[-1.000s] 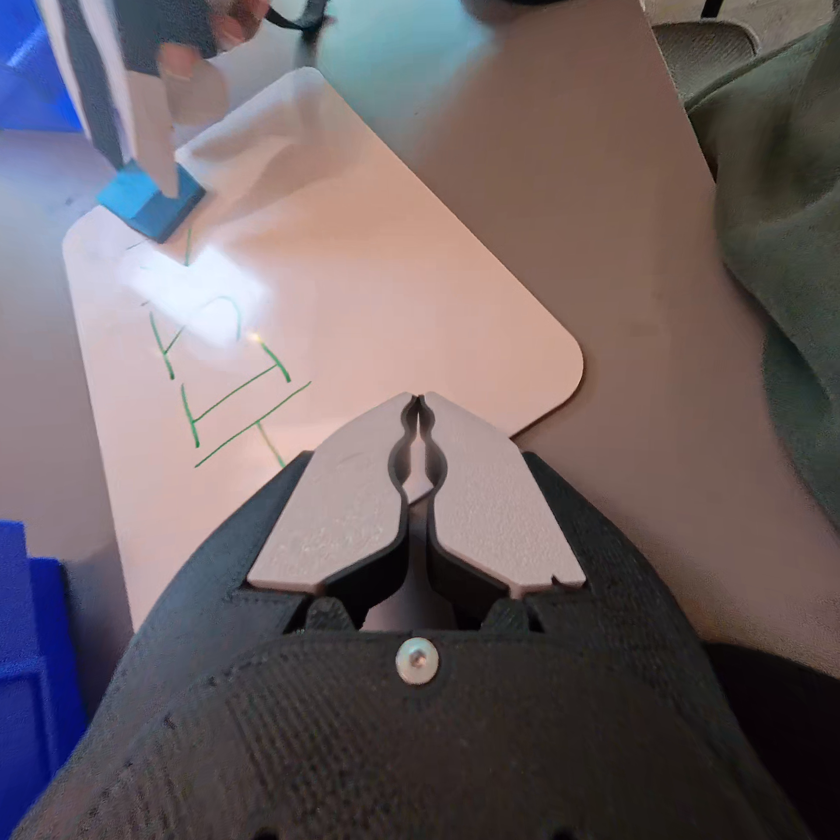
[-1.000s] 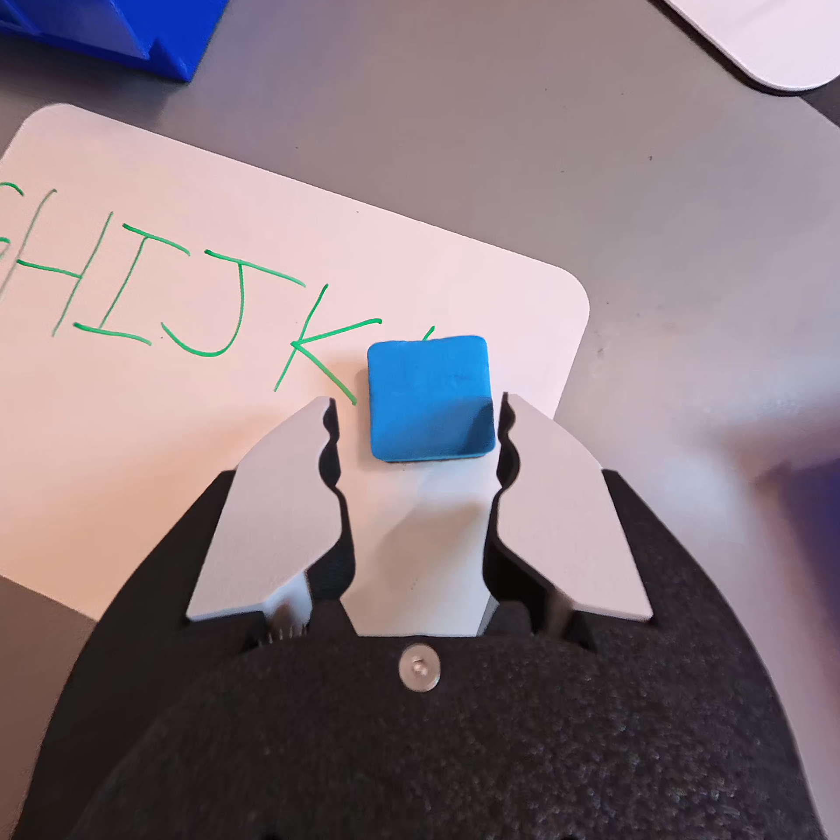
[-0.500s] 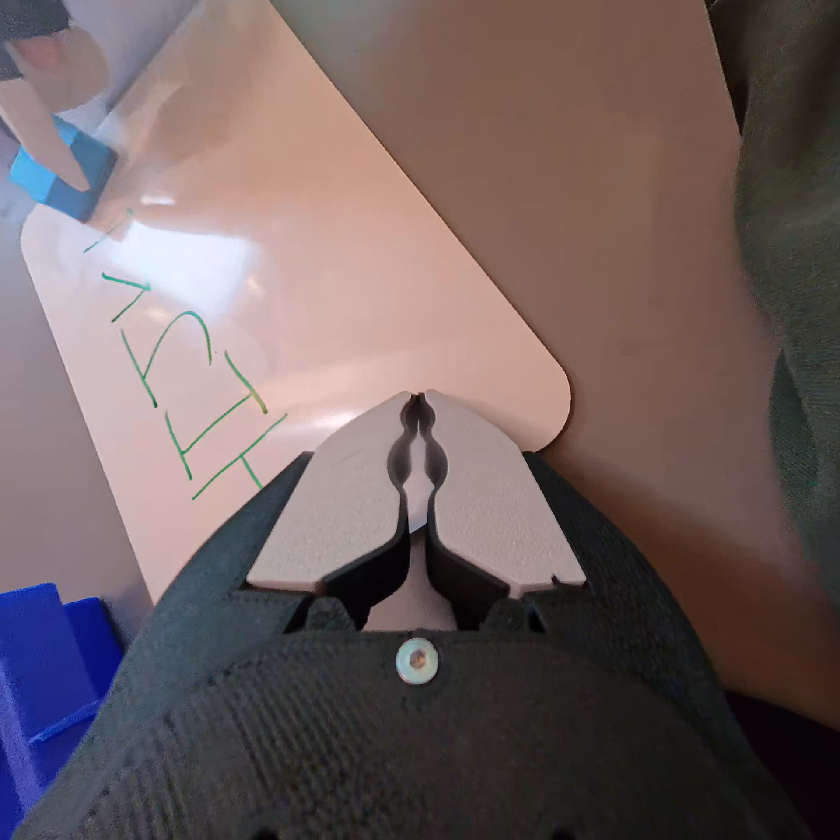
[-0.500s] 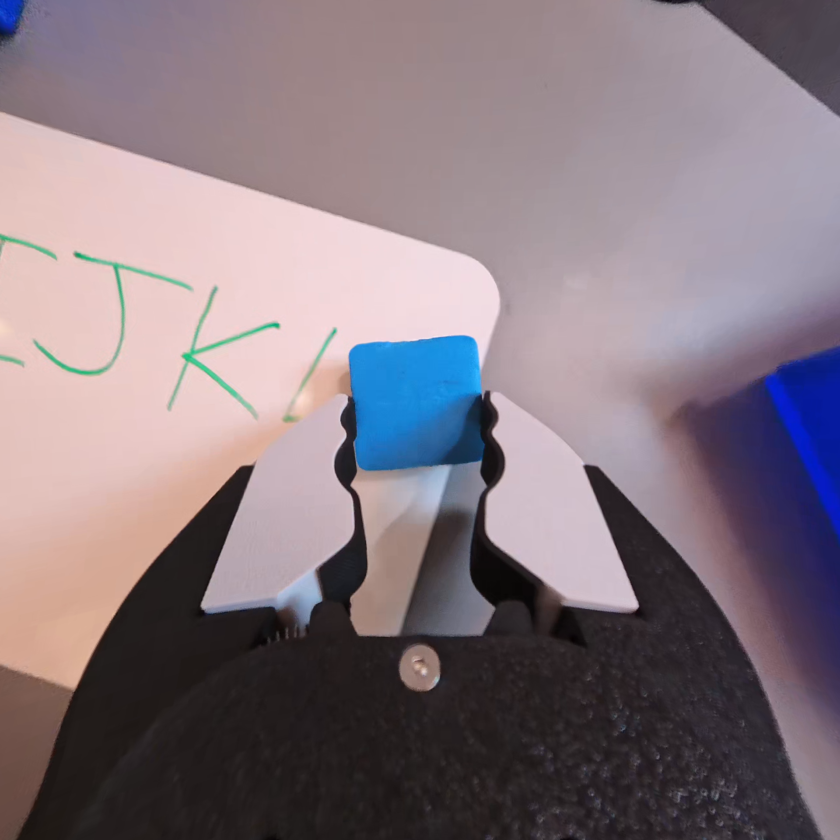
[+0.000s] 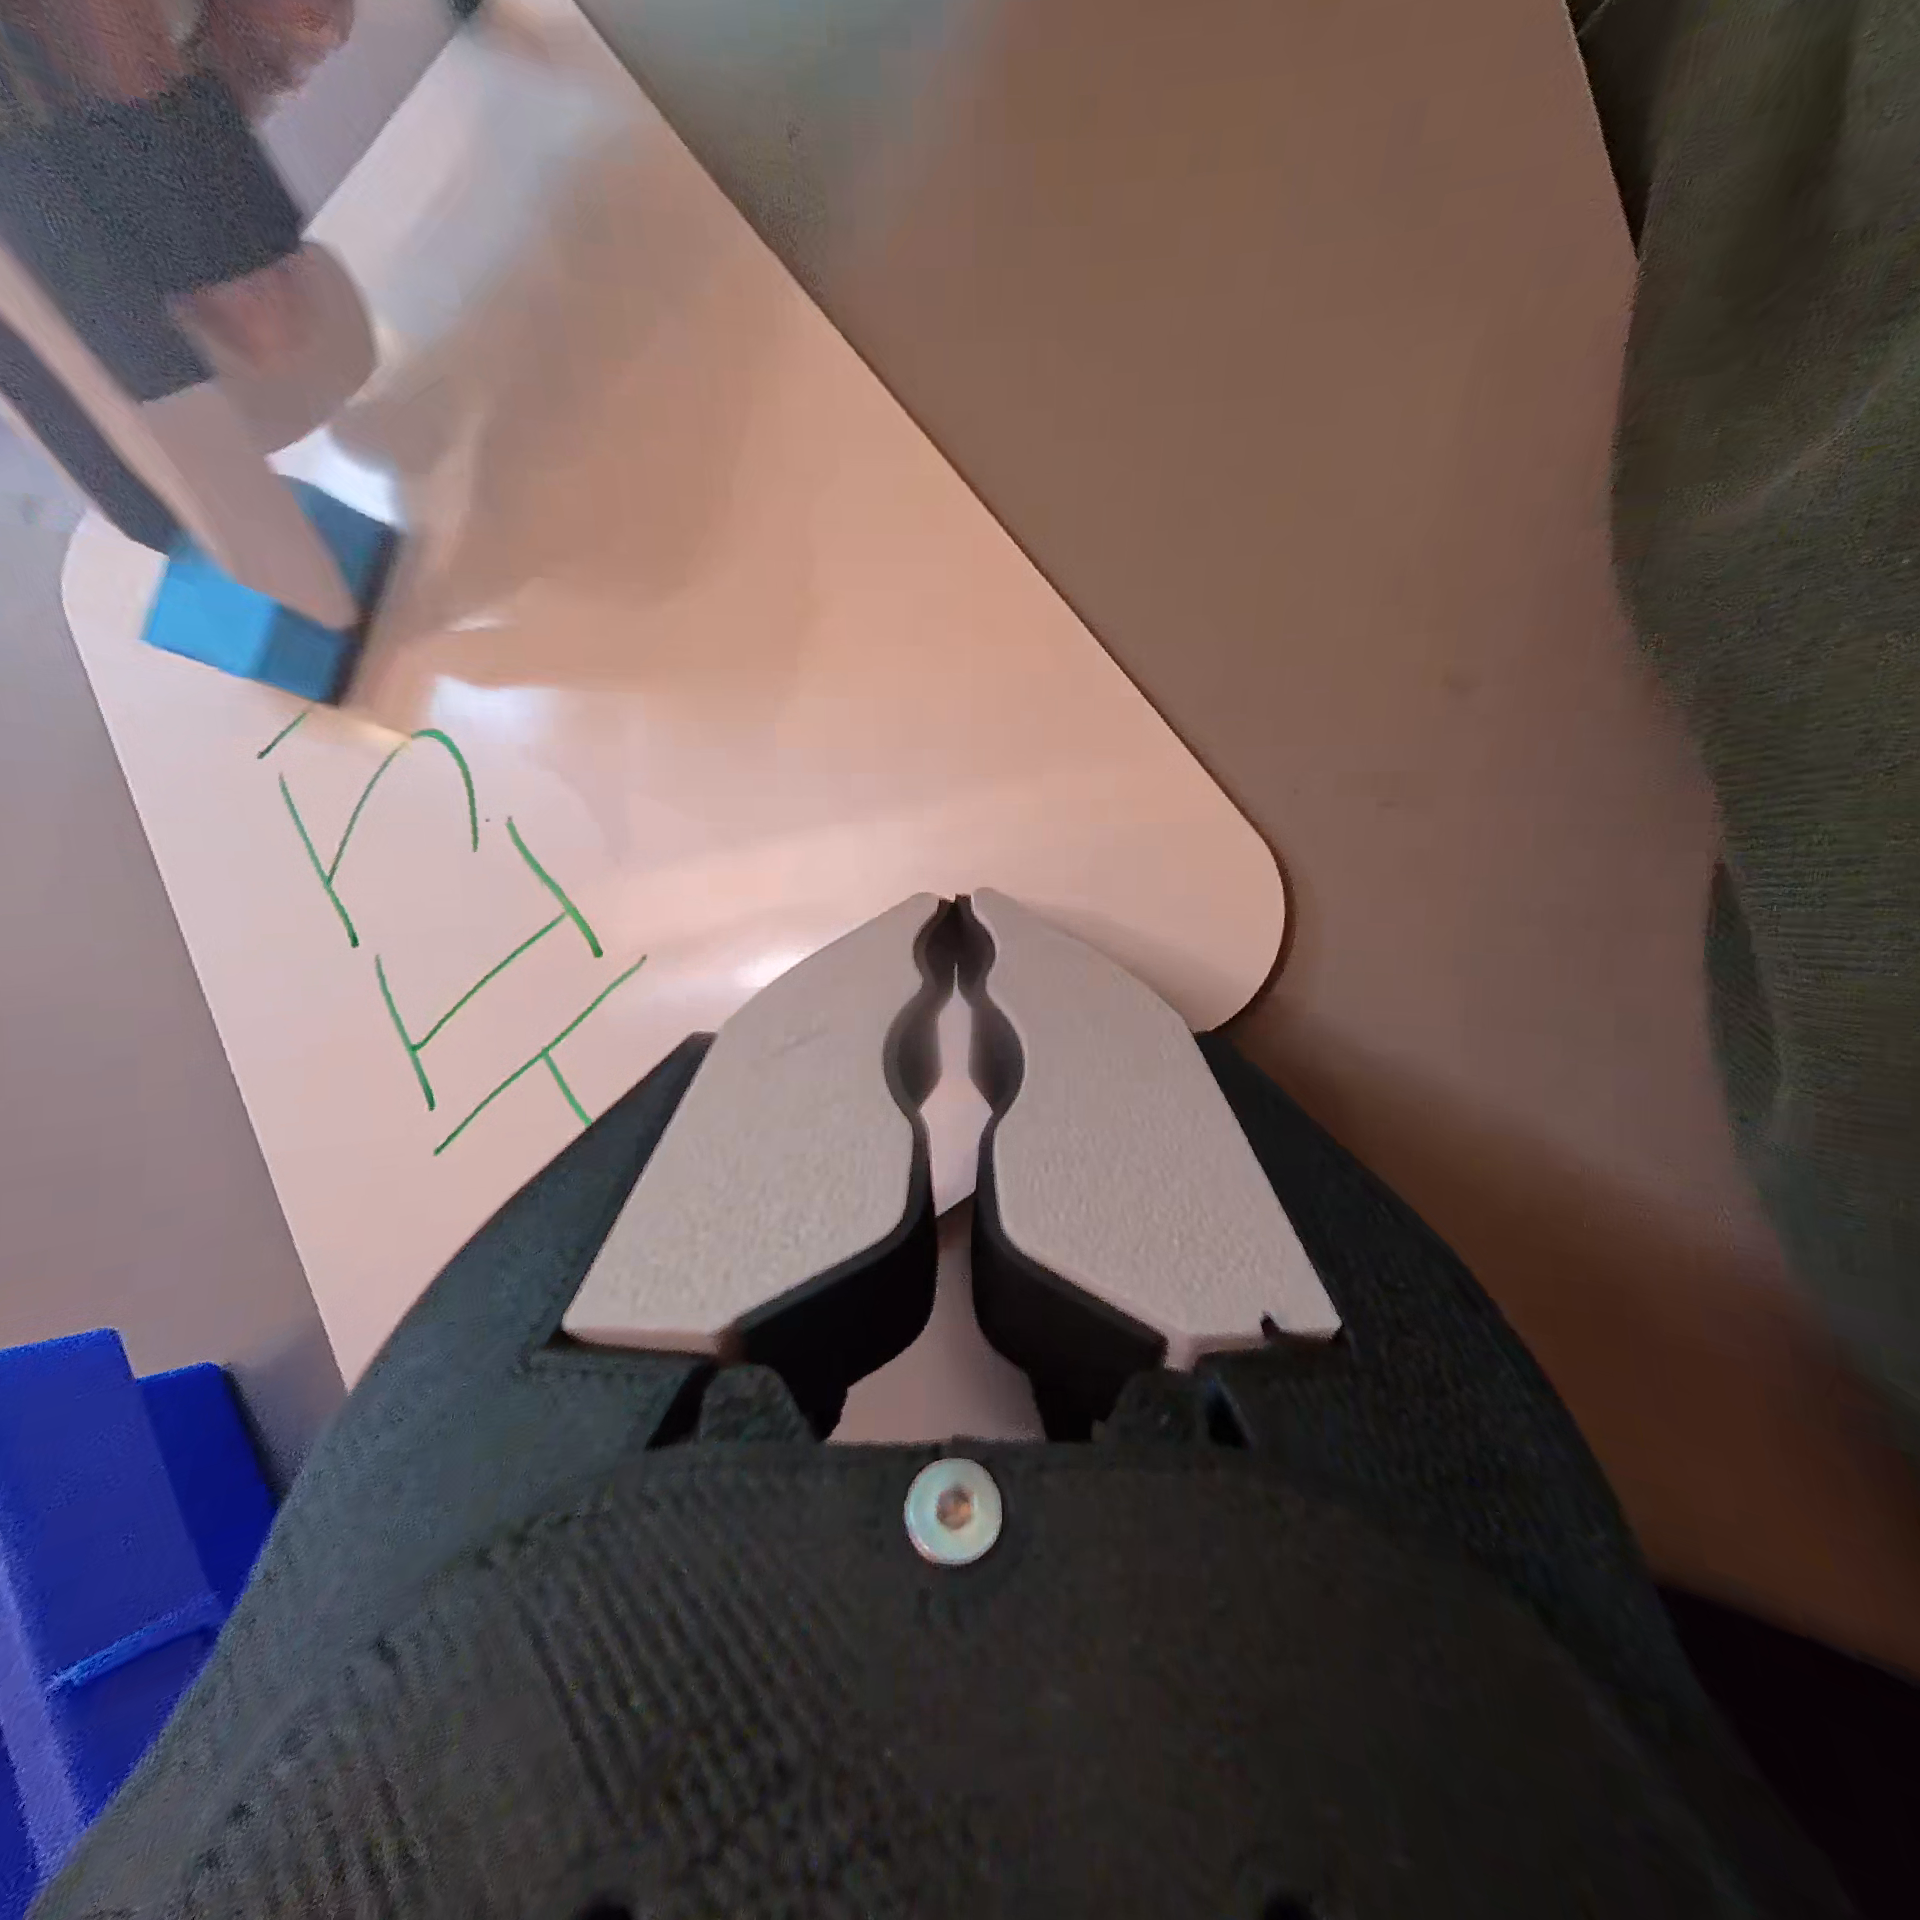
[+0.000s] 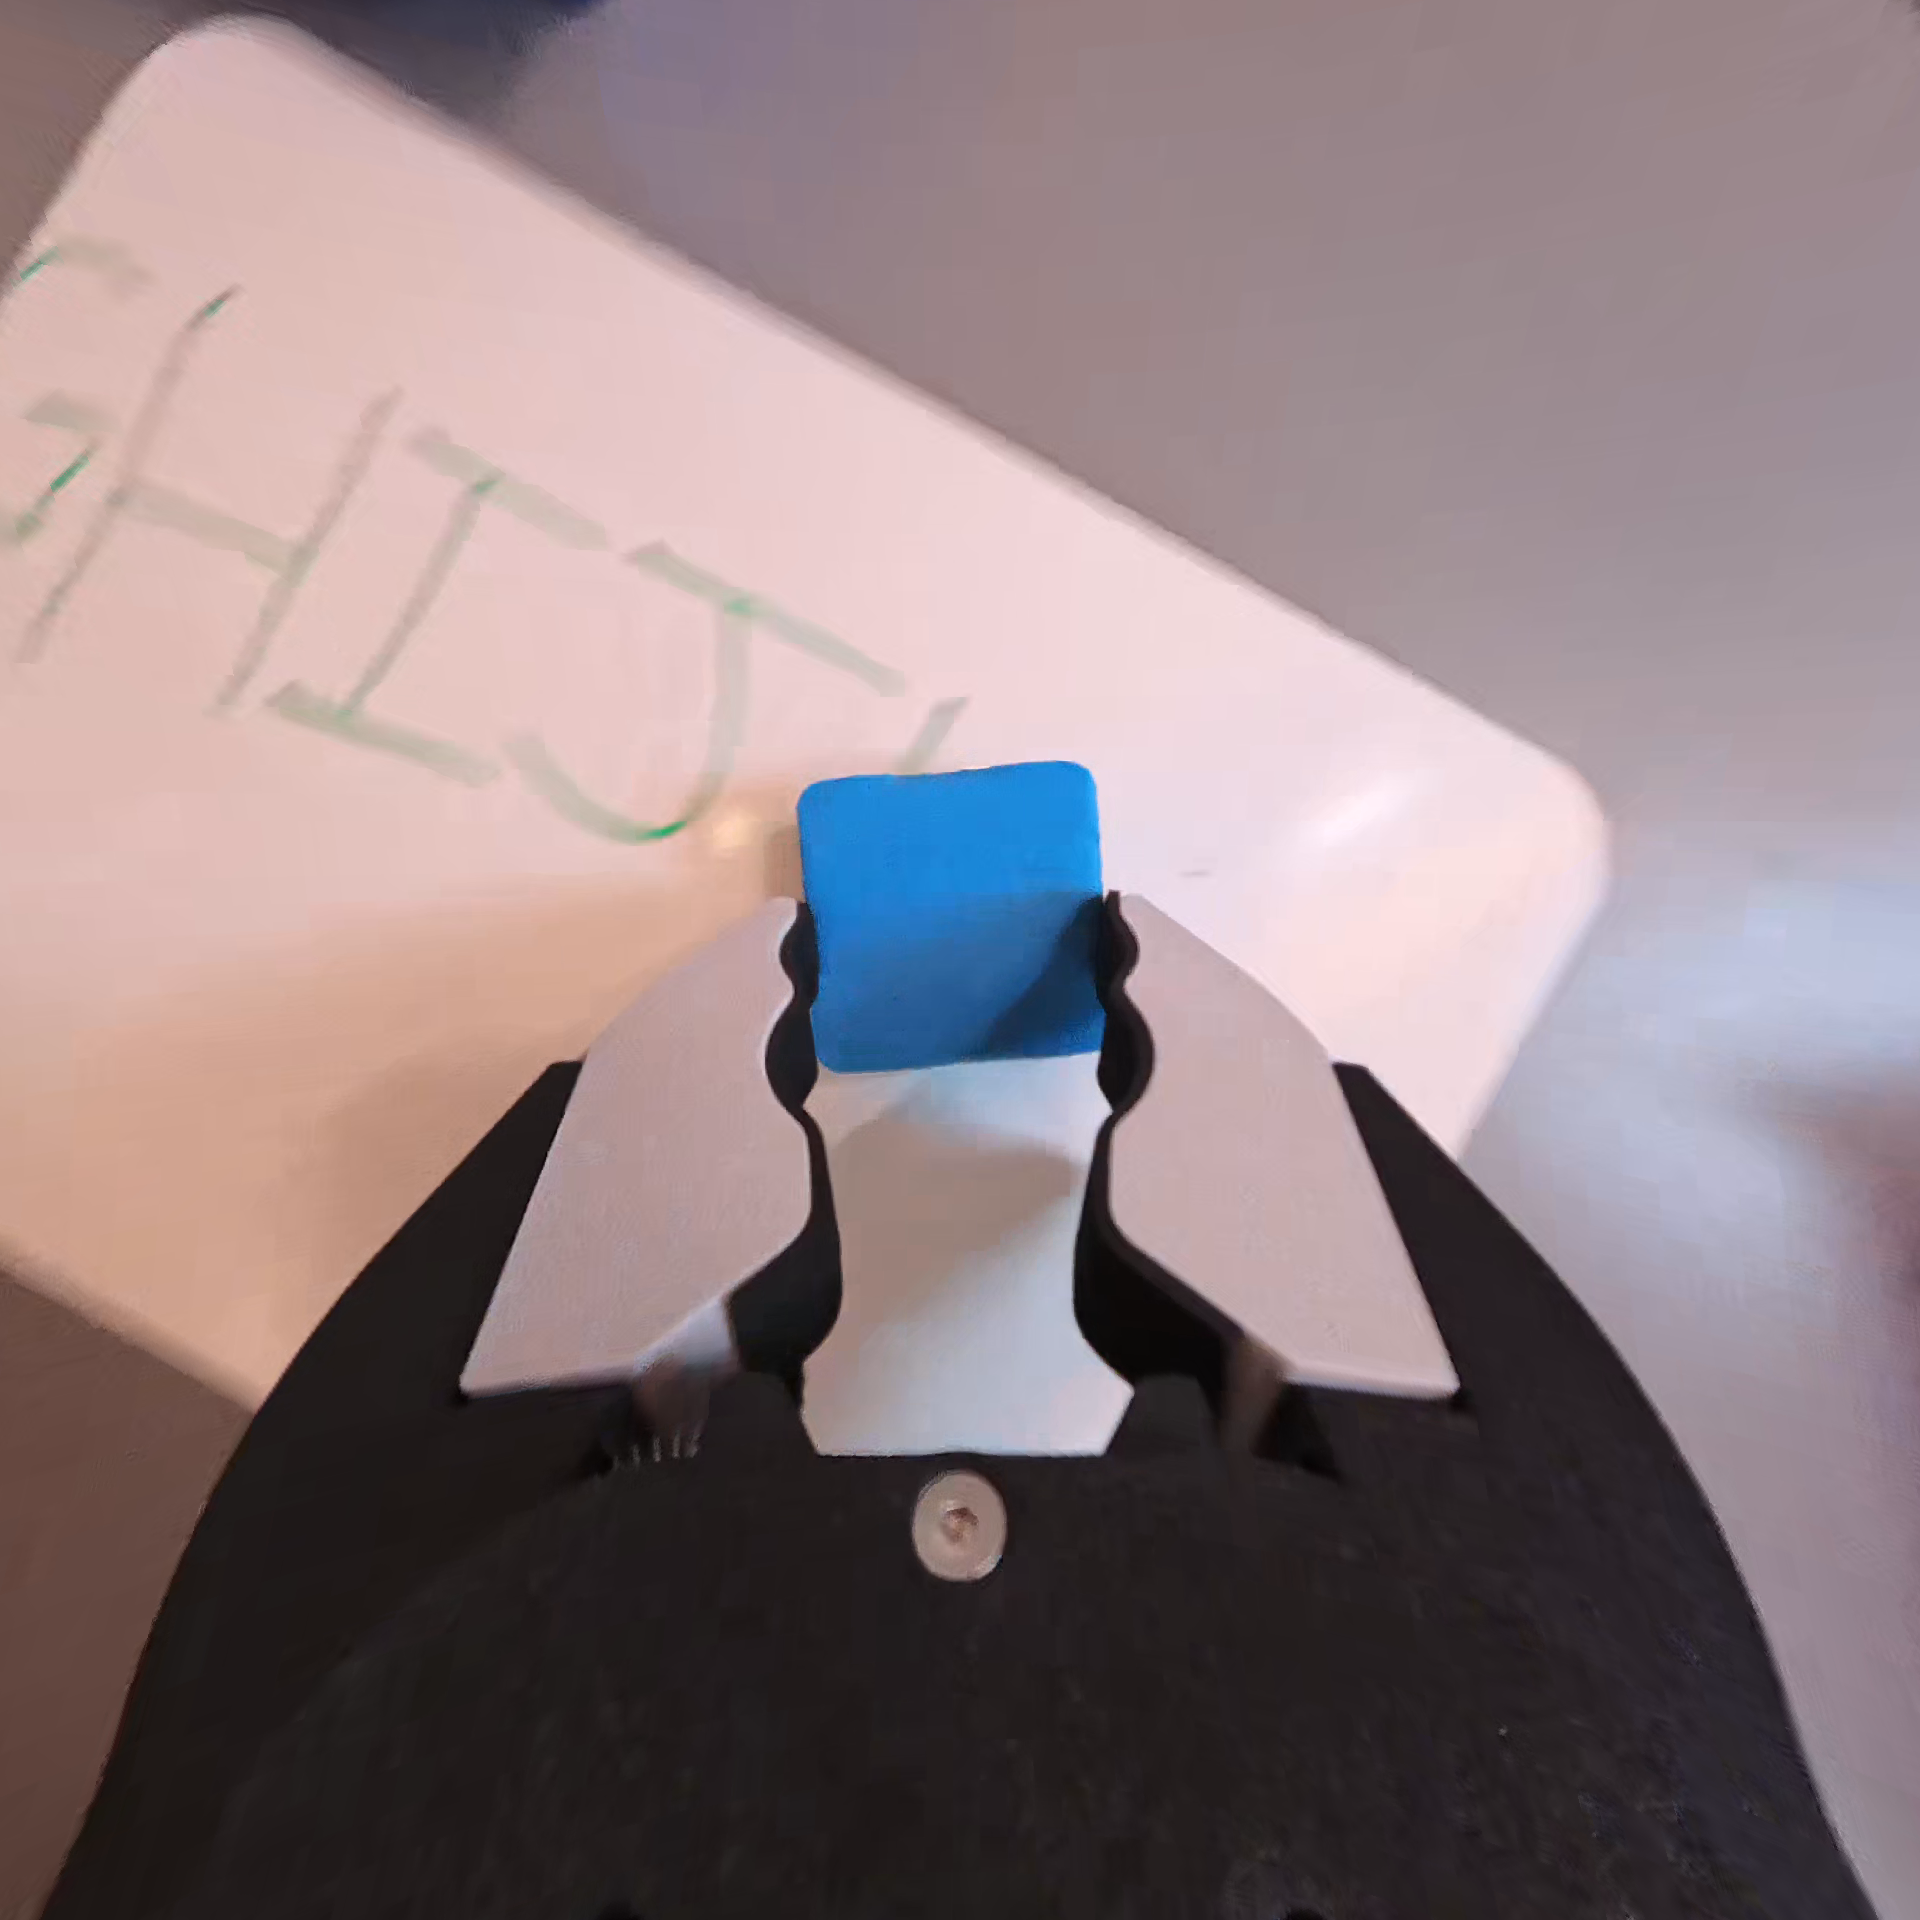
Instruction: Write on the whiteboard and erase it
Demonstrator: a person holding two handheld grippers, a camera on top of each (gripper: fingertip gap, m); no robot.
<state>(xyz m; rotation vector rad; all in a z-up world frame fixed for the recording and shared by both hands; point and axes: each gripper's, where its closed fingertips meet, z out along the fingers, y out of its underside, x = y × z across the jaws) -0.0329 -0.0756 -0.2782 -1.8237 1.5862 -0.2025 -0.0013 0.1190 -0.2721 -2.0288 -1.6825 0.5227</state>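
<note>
Whiteboard (image 6: pixel 1143 582) bore green writing (image 6: pixel 436 582); right gripper (image 6: pixel 951 914) clamped the blue eraser (image 6: pixel 935 894), left gripper (image 5: pixel 956 906) sat closed, empty.

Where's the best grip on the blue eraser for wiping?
Grip the eraser on its two opposite flat sides, coming from above, so its bottom face stays flat on the whiteboard. The right gripper holds it that way now, jaws pressing both sides.
</note>
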